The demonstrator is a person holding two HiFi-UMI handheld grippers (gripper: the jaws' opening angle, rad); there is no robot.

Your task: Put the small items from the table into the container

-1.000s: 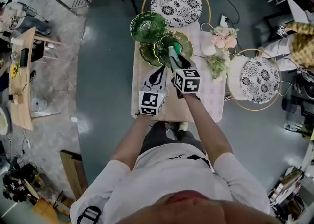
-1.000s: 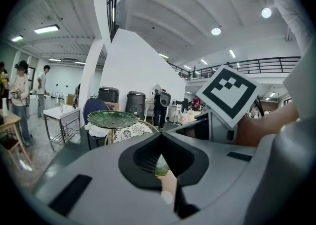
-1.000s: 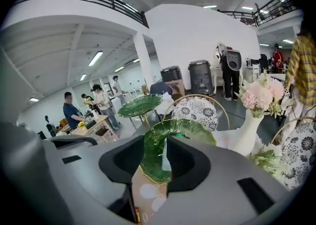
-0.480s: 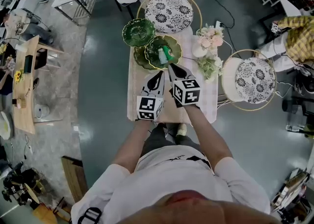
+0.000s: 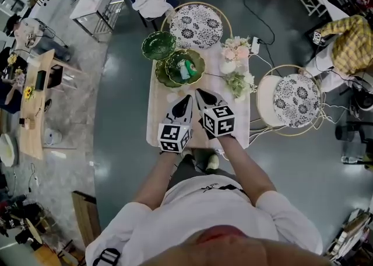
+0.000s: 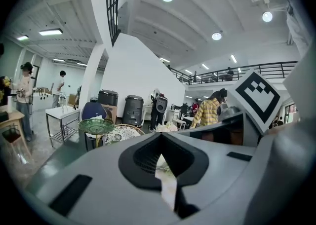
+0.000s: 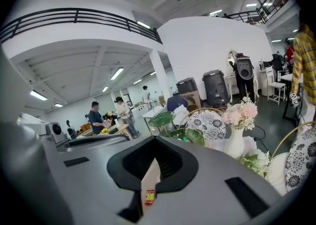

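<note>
Found left gripper and right gripper both closed tight, holding nothing; located green scalloped glass dish straight beyond them, far side; right gripper nearer.

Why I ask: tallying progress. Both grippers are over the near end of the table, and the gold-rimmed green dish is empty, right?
Not empty: the head view shows small green and white items lying in the gold-rimmed green dish. The left gripper and right gripper are over the near end of the table.
</note>
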